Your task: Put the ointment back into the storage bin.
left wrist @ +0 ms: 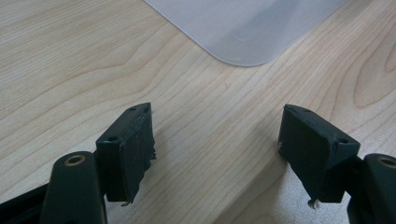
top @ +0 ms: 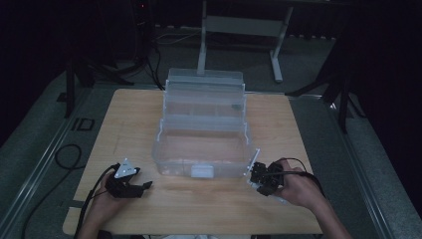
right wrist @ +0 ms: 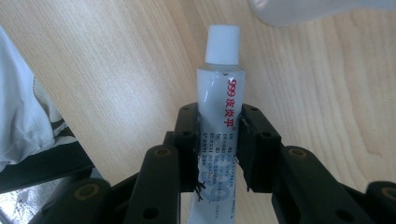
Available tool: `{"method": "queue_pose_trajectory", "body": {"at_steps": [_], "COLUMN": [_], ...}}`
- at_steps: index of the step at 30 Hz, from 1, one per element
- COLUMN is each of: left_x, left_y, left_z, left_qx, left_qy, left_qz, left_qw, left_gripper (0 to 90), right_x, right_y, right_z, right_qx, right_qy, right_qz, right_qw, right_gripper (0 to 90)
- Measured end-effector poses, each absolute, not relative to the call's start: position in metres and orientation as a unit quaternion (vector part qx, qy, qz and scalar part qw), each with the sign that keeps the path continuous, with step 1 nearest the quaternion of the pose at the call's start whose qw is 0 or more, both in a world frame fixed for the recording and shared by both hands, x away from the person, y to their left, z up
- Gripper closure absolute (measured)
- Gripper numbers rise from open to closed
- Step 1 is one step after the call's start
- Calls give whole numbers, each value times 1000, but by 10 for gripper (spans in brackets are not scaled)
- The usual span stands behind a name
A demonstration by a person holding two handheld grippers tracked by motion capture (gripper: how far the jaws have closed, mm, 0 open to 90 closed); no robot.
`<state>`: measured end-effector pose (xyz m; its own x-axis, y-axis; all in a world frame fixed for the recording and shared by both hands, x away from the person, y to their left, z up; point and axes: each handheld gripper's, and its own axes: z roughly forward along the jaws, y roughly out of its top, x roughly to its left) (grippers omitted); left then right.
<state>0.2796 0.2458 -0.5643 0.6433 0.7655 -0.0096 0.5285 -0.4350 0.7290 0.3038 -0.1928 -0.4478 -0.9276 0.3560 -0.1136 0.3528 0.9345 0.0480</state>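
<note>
A white ointment tube [right wrist: 219, 112] with a white cap and red lettering is clamped between the two black jaws of my right gripper [right wrist: 218, 140], lifted above the wooden table. From above, that right gripper [top: 260, 178] sits just off the front right corner of the clear plastic organizer box [top: 171, 167], and the tube [top: 253, 163] shows as a pale sliver pointing at the box. My left gripper [top: 145, 186] rests near the table's front left, its jaws open over bare wood [left wrist: 217, 158]. A rounded corner of the box [left wrist: 243, 28] lies ahead of it.
The clear box stands open in the middle of the wooden table [top: 278, 124], its tiered trays [top: 204, 94] folded back. A desk frame [top: 239, 30] and cables [top: 149, 55] stand on the dark floor beyond. White cloth [right wrist: 23, 116] shows past the table edge.
</note>
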Motion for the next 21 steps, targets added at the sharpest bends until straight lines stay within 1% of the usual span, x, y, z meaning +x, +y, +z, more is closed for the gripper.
{"method": "queue_pose_trajectory", "body": {"at_steps": [9,21], "left_x": [280,280], "left_y": [246,246], "left_z": [-564,-564], "left_qx": [831,831], "left_qy": [390,390], "left_qz": [164,164], "left_qw": [362,362], "left_gripper": [273,274], "right_x": [308,314], "right_y": [-193,-192], "right_z": [-433,-422], "right_qx": [173,163], "right_qy": [982,984], "right_qz": [15,12], "right_qw": [70,72], "right_gripper": [704,704]}}
